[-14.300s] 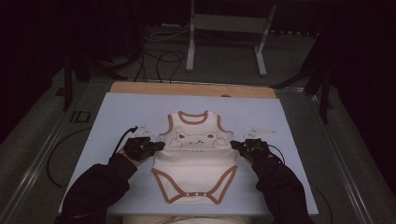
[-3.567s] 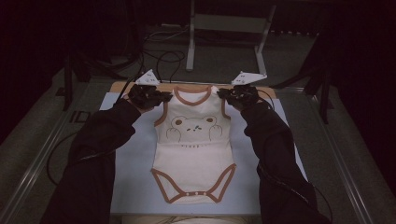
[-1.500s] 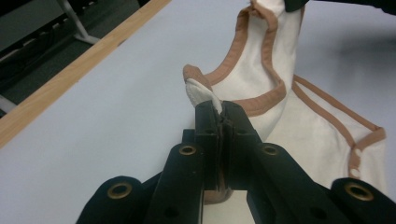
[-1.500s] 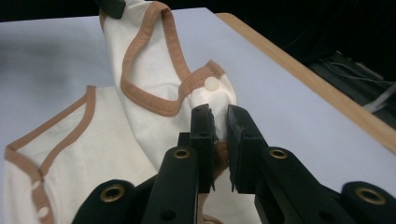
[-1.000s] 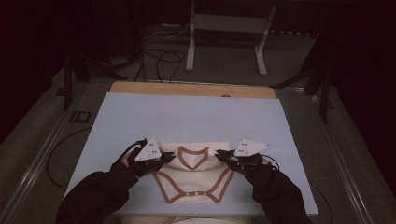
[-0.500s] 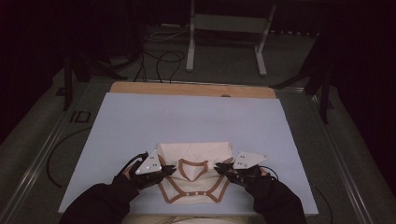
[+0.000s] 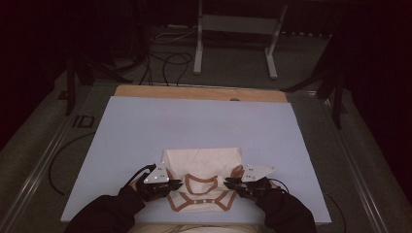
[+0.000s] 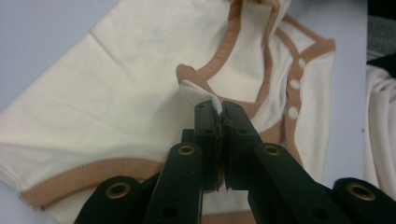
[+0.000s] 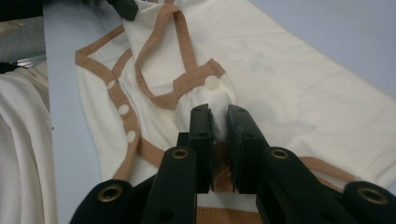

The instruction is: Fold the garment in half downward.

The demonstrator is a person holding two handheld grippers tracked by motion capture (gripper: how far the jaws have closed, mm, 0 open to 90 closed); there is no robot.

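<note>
Lying across the near half of the pale blue table (image 7: 145, 131), the cream bodysuit (image 7: 204, 162) sits folded over on itself, brown-trimmed shoulders doubled down towards the snap end. Left gripper (image 7: 172, 184) pinches one shoulder's fabric tight between its jaws; right gripper (image 7: 232, 183) is clamped on the other shoulder, both low over the cloth.

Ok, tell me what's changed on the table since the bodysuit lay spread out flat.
The left gripper and right gripper, each clamped on a shoulder of the bodysuit, have drawn its top half toward the person and down over the lower half, folding it in two. The neckline now lies over the snap end. The blue mat and the folded garment's spot stayed as they were.
</note>
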